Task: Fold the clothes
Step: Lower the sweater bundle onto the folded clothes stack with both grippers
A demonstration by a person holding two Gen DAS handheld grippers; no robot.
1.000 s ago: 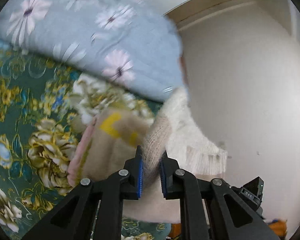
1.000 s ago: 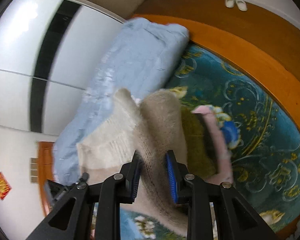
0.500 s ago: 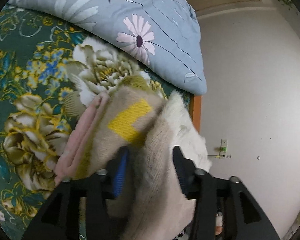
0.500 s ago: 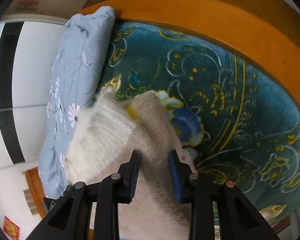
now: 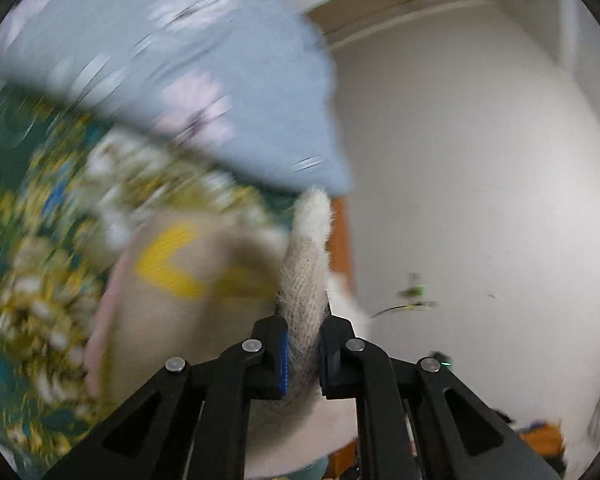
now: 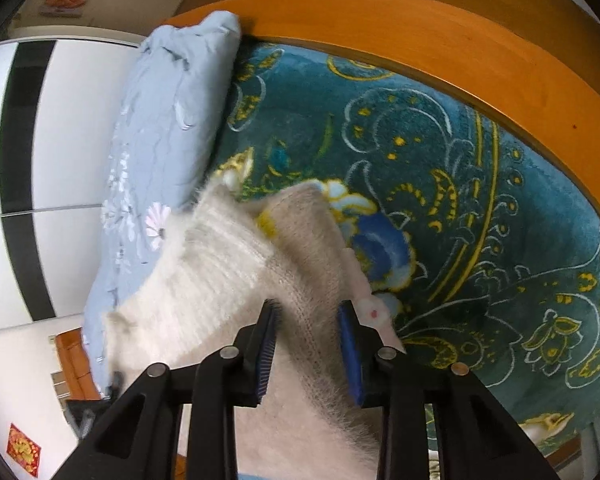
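Both grippers hold the sweater: left gripper clamped on a fold, right gripper closing around knit, its length running ahead toward the pillow.

Soft daylight — left view motion-blurred, fisheye-warped

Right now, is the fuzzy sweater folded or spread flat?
Folded, not flat: the sweater lies bunched and doubled over on the teal floral blanket, a ridge of knit pinched between the left gripper's fingers.
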